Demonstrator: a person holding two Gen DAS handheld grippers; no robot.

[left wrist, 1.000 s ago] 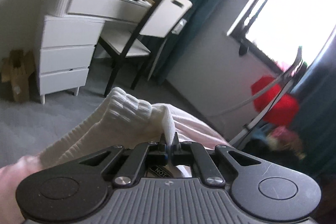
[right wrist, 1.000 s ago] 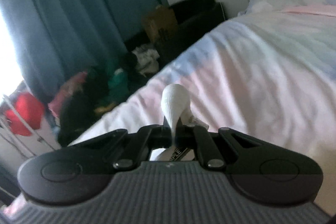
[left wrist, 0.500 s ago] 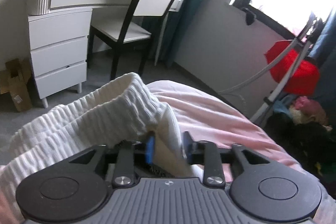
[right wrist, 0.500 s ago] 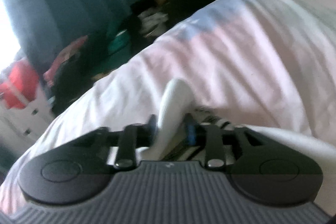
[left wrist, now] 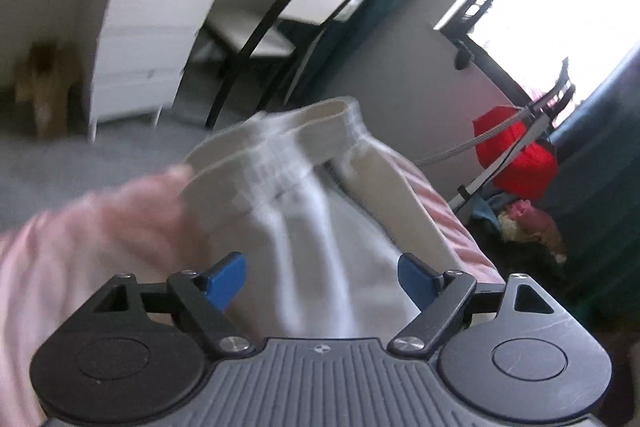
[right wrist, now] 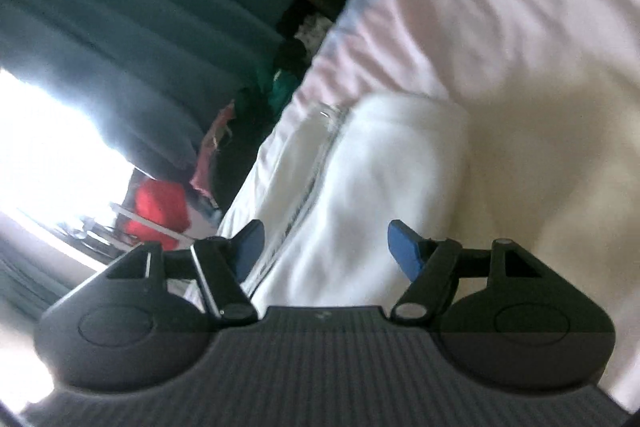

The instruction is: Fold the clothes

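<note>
Both claws are released, jaws spread wide with nothing between them. The left claw (left wrist: pixel 320 277) faces the white garment (left wrist: pixel 320 227), which lies on the pink bed (left wrist: pixel 80 247), its ribbed waistband (left wrist: pixel 280 147) at 12 o'clock. The right claw (right wrist: pixel 324 245) has the cloth at 12 o'clock too. It looks light, soft and floppy, likely to sag; the thicker waistband should give the firmest pinch.
</note>
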